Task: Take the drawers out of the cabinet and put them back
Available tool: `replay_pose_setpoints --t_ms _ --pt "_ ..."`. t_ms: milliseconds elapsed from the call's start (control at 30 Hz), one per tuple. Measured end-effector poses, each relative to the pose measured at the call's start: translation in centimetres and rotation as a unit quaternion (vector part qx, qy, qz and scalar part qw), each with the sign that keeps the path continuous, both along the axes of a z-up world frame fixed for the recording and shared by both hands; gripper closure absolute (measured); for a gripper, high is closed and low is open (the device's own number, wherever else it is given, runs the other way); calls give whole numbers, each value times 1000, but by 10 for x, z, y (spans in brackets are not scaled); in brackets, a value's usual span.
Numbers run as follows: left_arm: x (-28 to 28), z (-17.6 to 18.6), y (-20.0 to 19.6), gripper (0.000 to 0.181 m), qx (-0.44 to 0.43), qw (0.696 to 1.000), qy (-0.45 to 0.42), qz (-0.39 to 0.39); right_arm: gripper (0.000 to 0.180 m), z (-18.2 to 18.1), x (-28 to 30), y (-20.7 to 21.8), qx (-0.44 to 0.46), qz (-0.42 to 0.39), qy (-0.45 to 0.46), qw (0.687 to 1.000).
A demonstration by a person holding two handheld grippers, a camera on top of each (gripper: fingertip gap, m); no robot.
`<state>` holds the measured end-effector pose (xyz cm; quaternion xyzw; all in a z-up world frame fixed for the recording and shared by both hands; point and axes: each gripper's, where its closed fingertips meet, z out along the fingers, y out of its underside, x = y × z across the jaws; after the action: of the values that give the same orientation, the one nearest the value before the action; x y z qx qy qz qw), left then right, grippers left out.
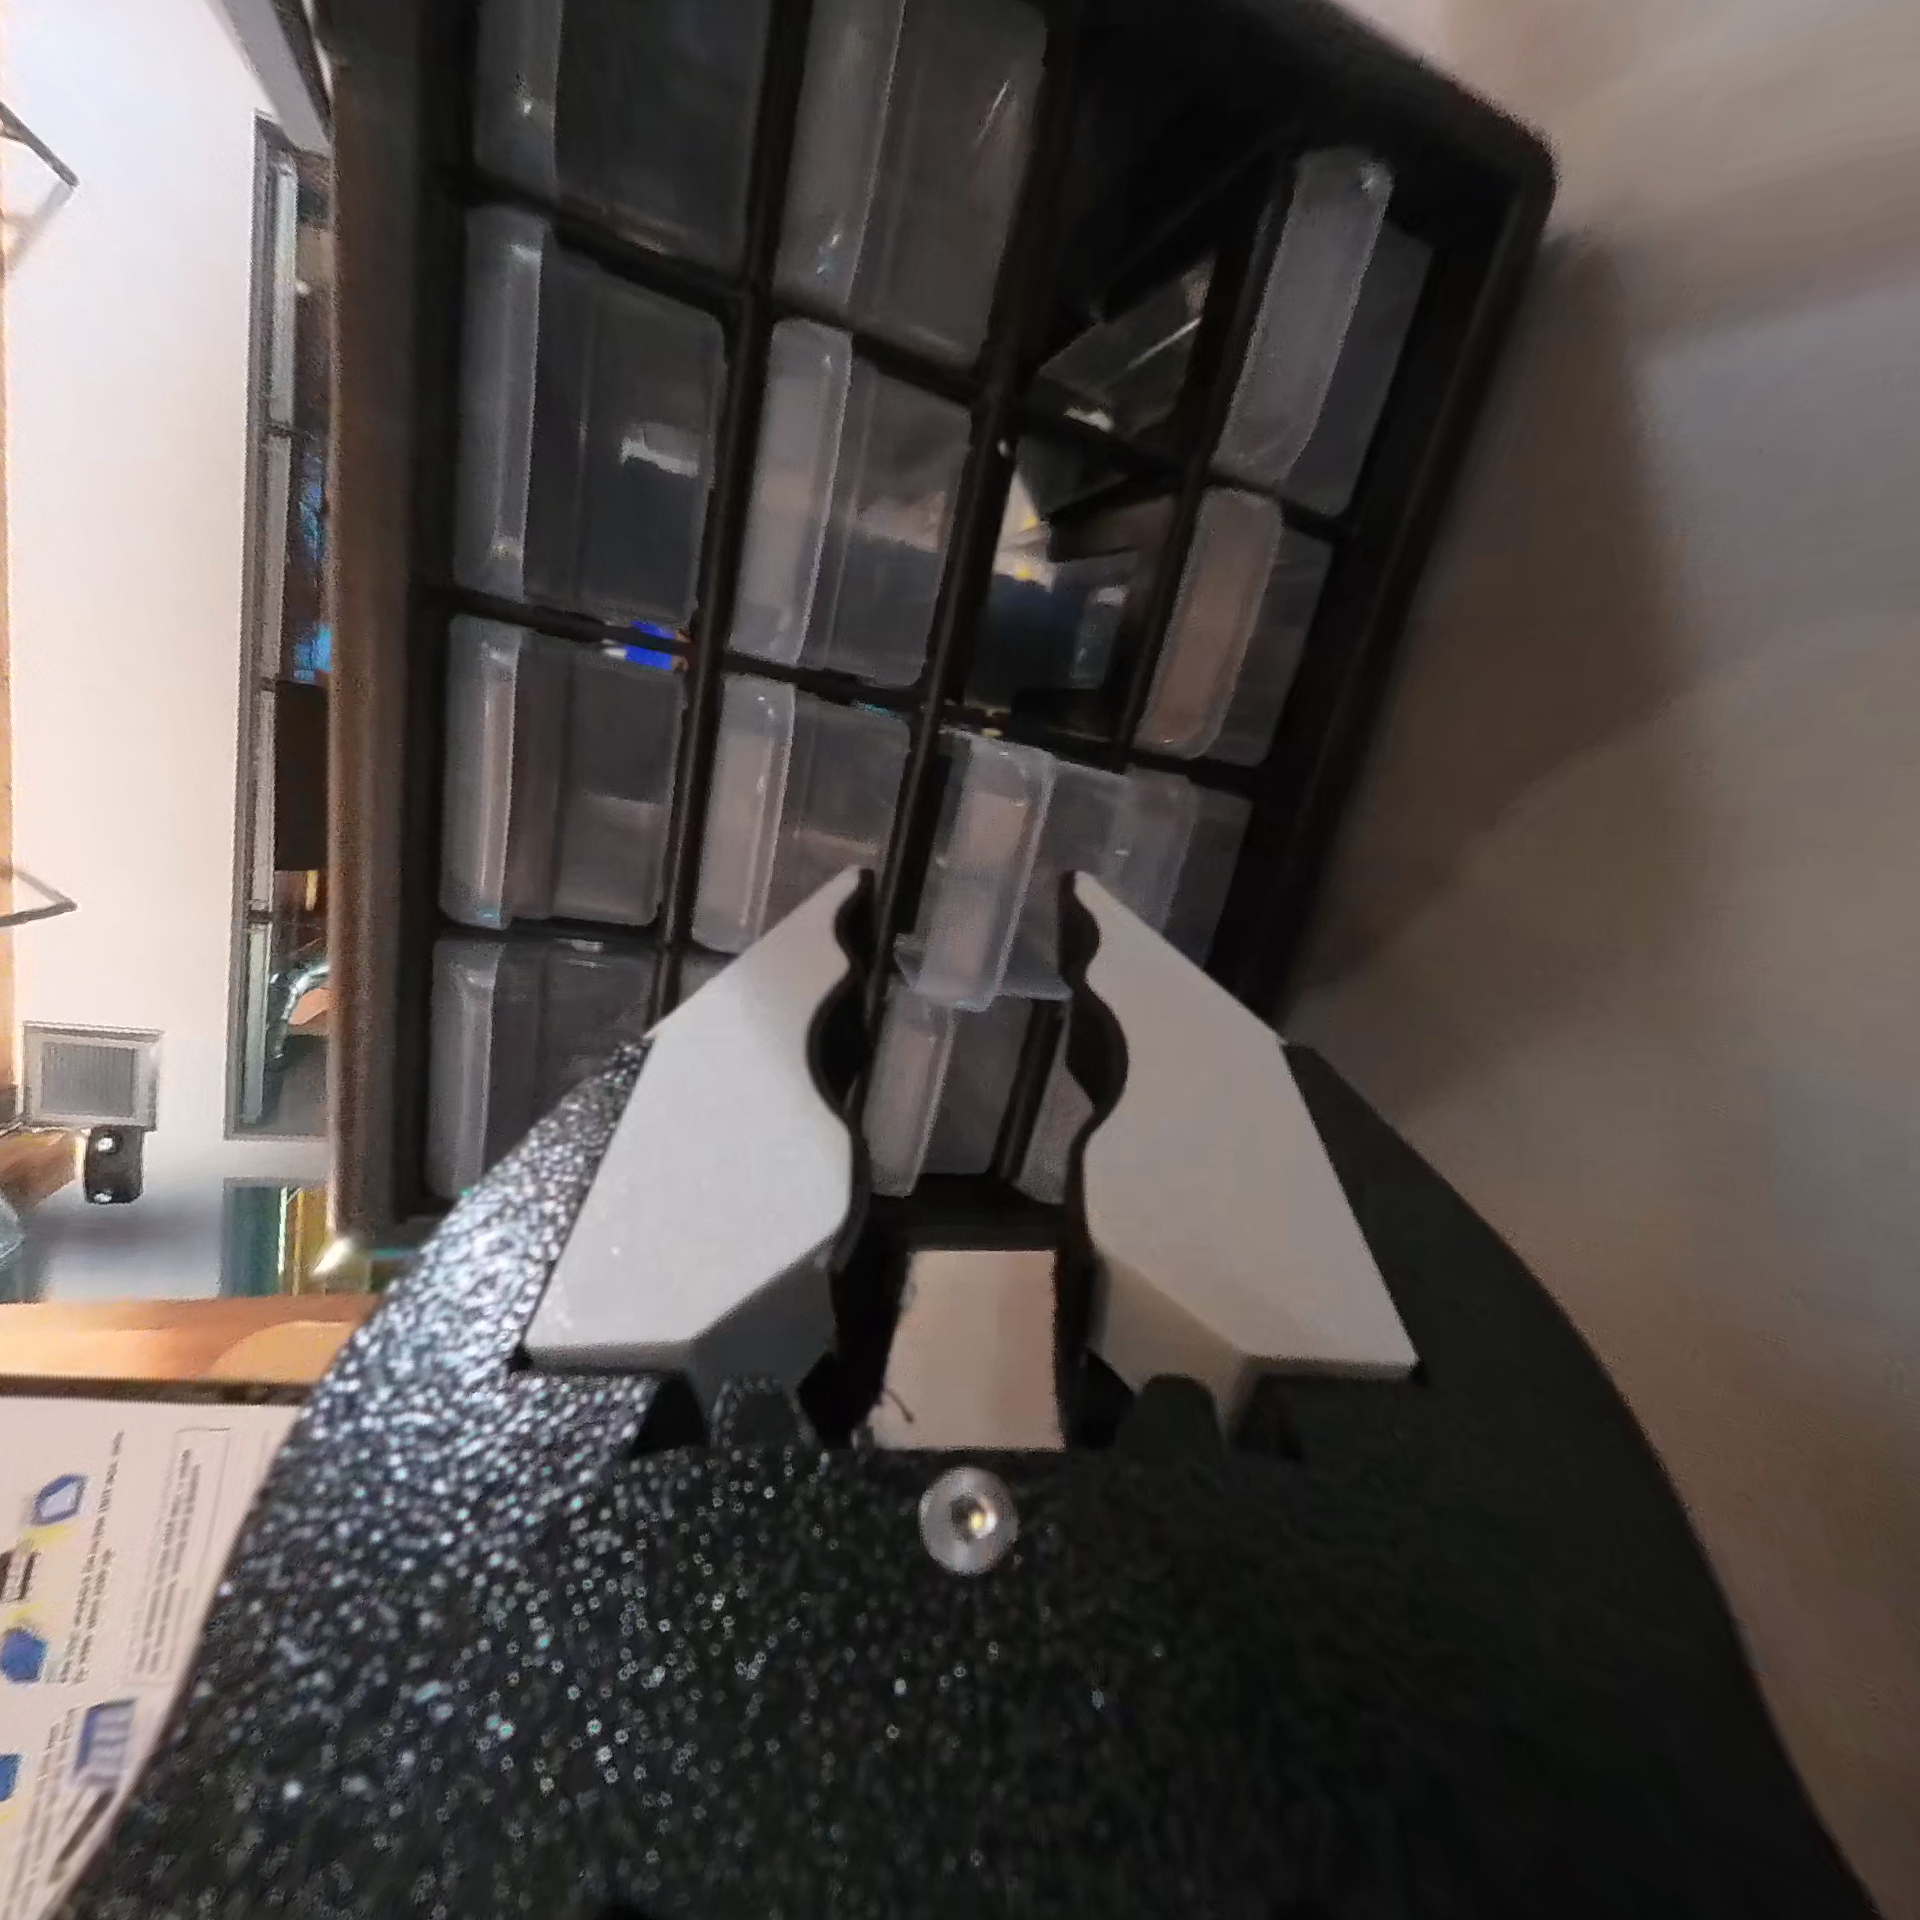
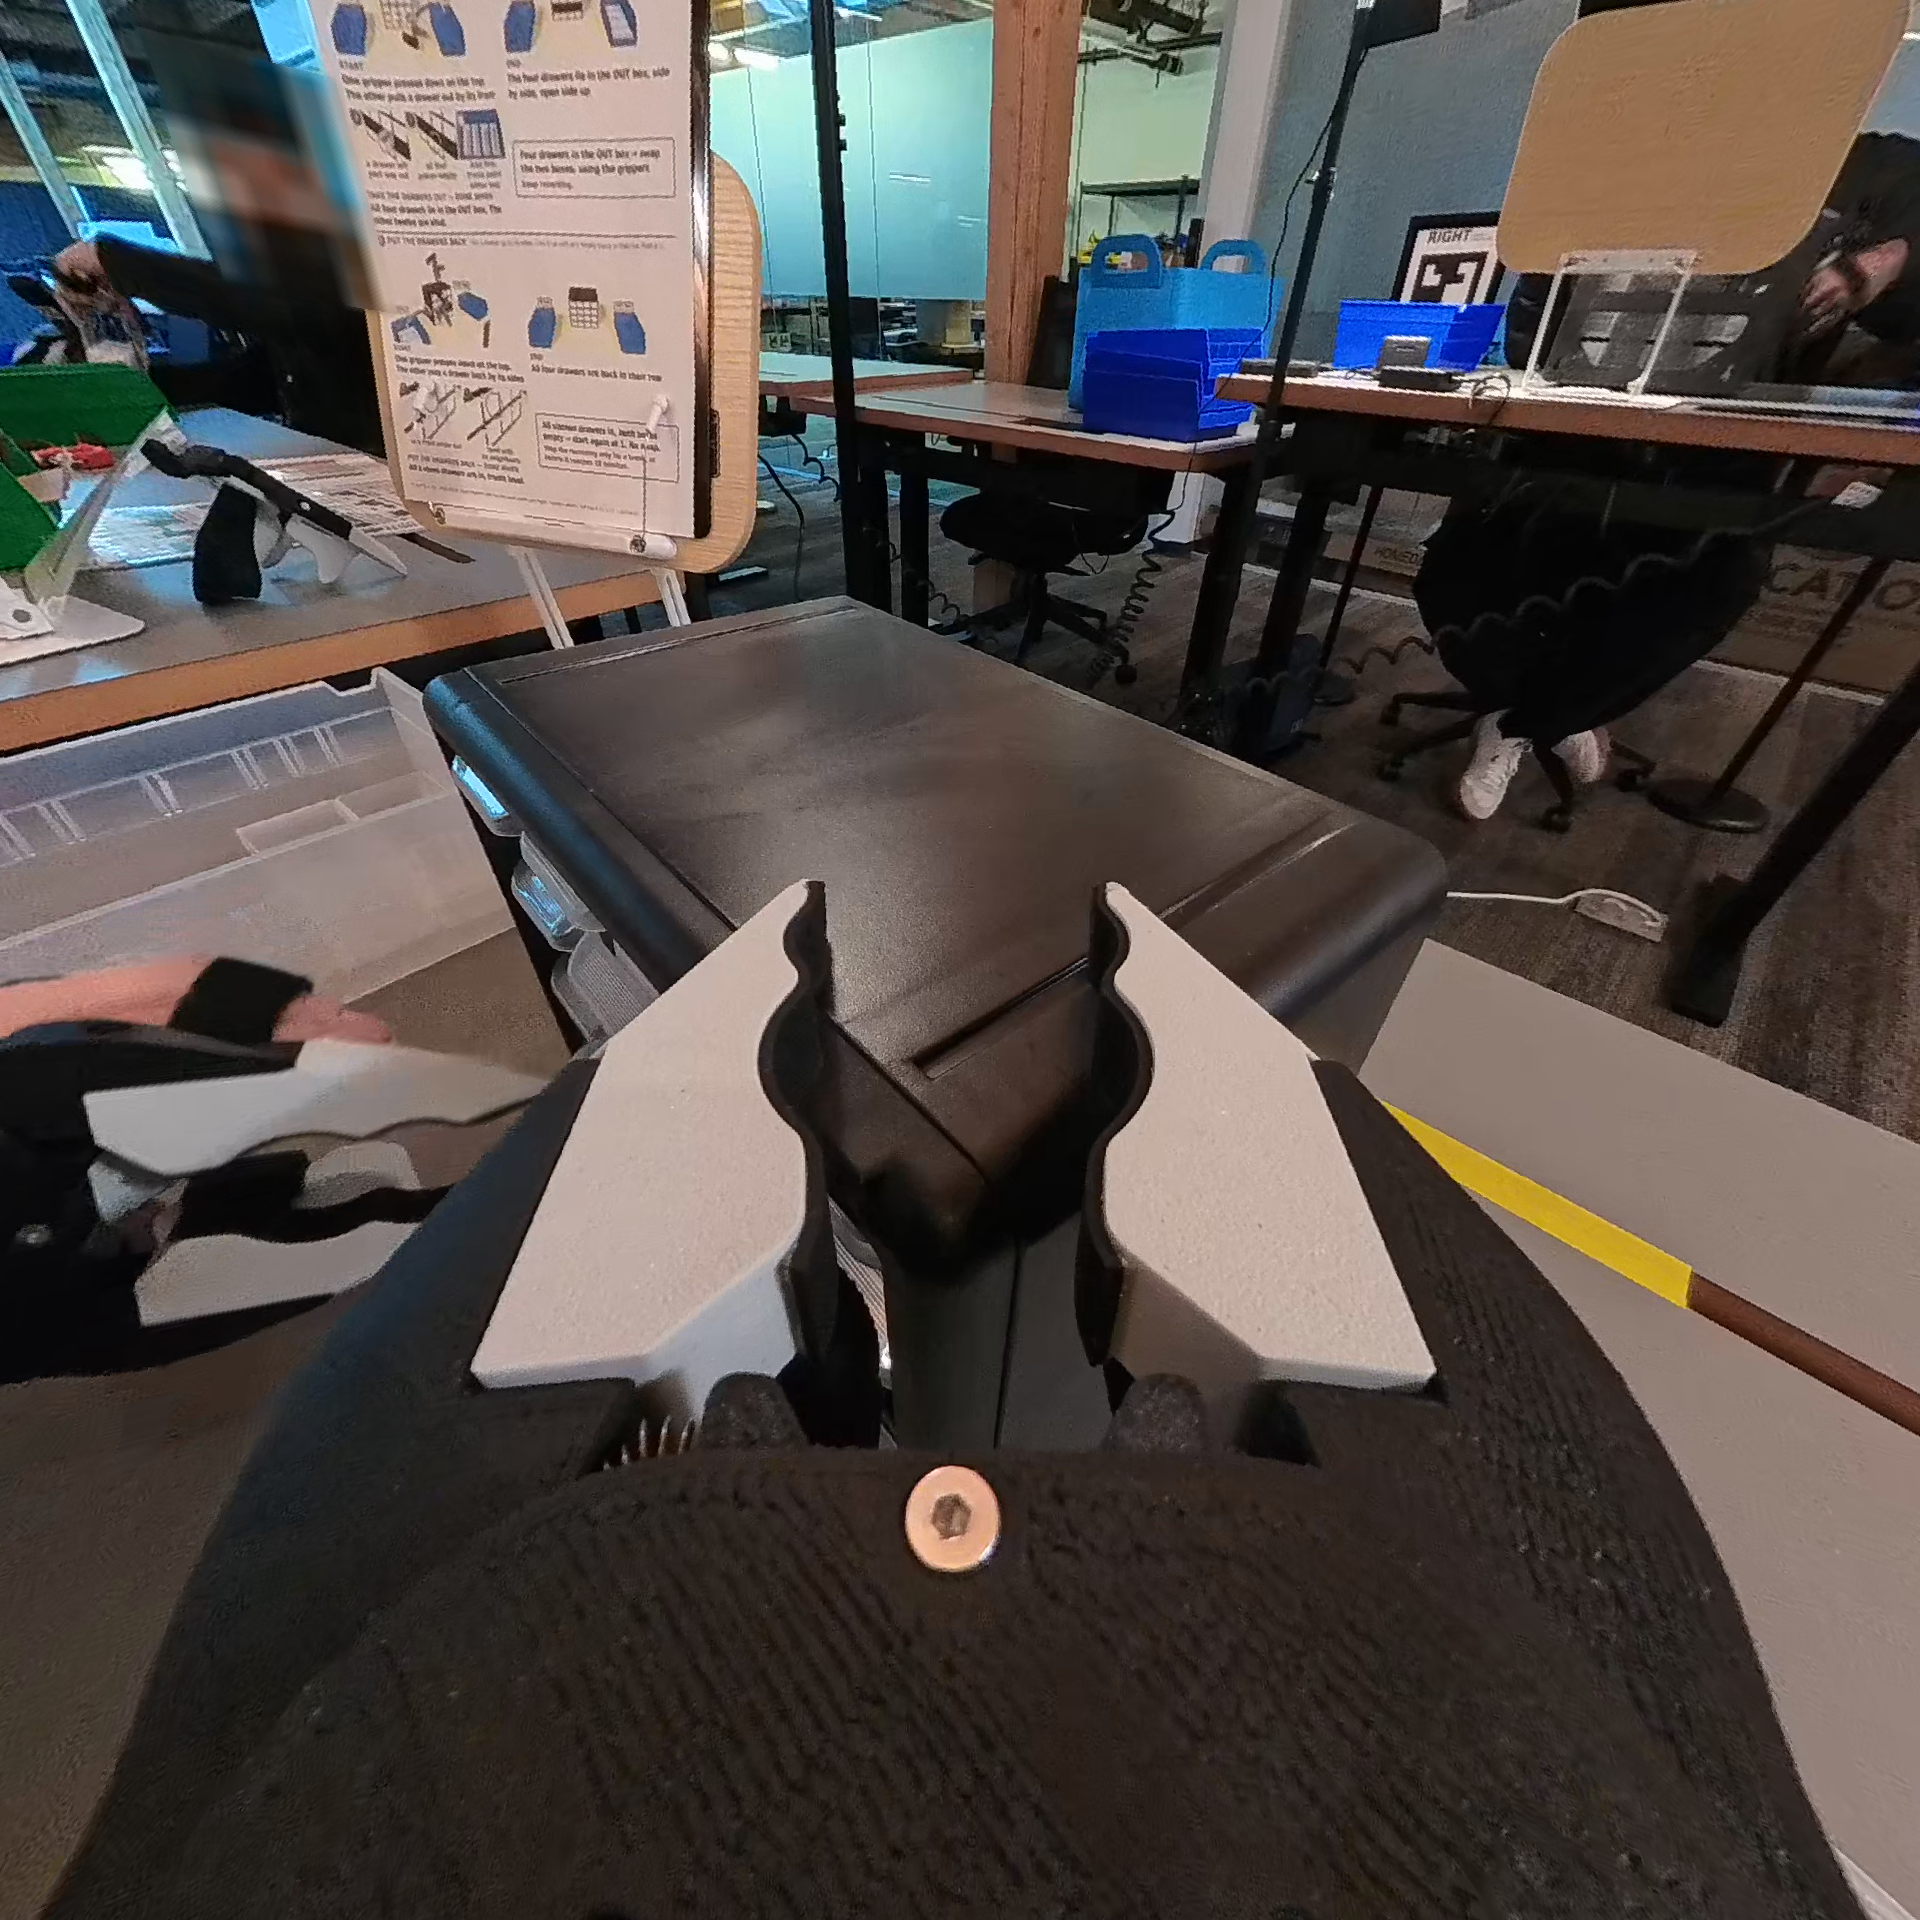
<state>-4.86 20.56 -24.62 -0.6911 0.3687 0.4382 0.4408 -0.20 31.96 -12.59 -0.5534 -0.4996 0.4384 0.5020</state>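
Left gripper faces the cabinet front, jaws spread wide around the clear handle of a drawer that sticks out a little from its slot; the fingers don't touch it. The other drawers sit flush, with one slot showing open. Right gripper hangs over the near corner of the cabinet's flat black top, jaws wide apart, gripping nothing. A clear bin stands beside the cabinet on the table.
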Motion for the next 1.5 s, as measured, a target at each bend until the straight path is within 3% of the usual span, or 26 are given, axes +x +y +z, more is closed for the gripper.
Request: replay_pose_setpoints --t_ms 167,400,700,800,900,967,1100,1200,1300,1367,1500 --pt "8 -14 -4 175 -8 1000 6 -16 130 0 0 0 -2 1 1 1000" --pt "-14 -20 13 172 -26 999 0 27 130 0 0 0 -4 2 2 1000" --pt "-10 -20 9 170 -34 999 3 23 130 -1 0 0 -8 4 1 1000" --pt "4 -21 -14 171 -55 994 -91 -1 130 -3 1 0 -11 6 -2 1000" --pt "17 -12 -48 165 -80 958 -273 -24 130 -3 1 0 -12 6 -2 1000" --pt "13 11 -75 164 -64 942 -329 -25 130 -3 1 0 -10 6 -4 1000" --pt "-43 56 -125 164 2 940 -339 37 129 -3 1 0 -12 6 -2 1000" --pt "-112 66 -158 156 36 911 -399 102 129 -3 1 1 -16 8 1 1000" --pt "-194 45 -189 151 26 904 -379 197 130 -3 1 1 -17 8 1 1000" --pt "-231 7 -210 150 -58 909 -323 256 129 -3 1 1 -16 7 0 1000" --pt "-253 -50 -224 145 -197 911 -247 264 129 -4 1 1 -18 7 1 1000"
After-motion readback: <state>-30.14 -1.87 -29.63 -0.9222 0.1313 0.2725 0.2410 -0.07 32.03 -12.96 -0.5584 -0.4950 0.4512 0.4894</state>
